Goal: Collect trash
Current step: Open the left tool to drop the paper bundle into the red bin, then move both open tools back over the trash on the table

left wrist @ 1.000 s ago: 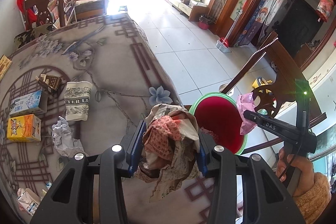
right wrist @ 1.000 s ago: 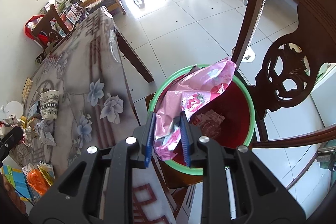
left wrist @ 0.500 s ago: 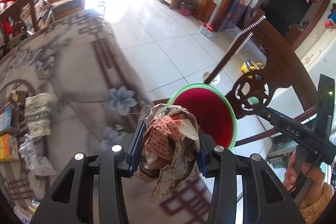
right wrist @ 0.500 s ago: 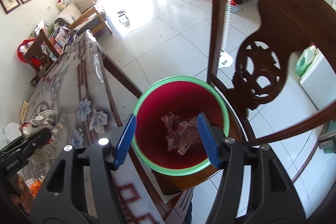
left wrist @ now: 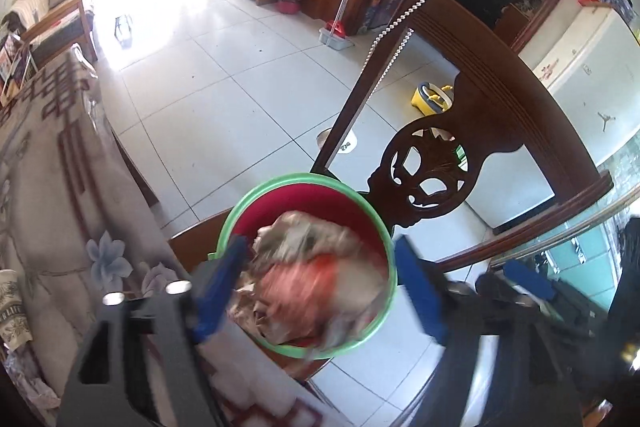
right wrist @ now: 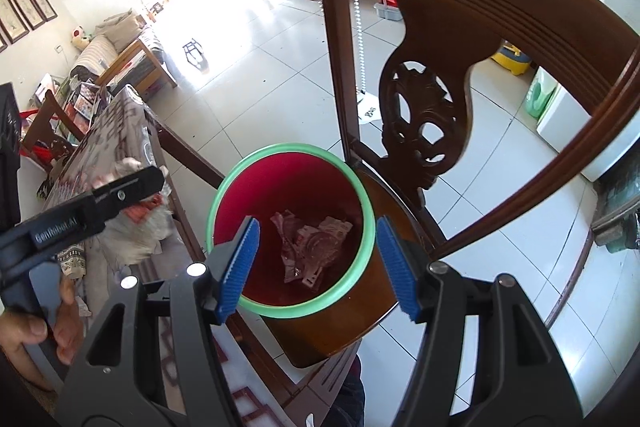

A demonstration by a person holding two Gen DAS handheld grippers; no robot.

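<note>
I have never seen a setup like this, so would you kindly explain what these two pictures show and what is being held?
No robot here: a person holds a hand-held claw in each hand, each with a wide-angle camera looking along its two blue fingers.

The left claw, in its own blurry picture, is open, and a crumpled wad of paper sits between its spread fingers, over the red bin with a green rim. Whether the wad is still touching a finger is too blurred to tell.

The right claw is open and empty, above the same bin, which stands on a wooden chair and holds a pink wrapper. Its picture also shows the hand holding the left claw. Beside the chair is a table with more litter.
</note>
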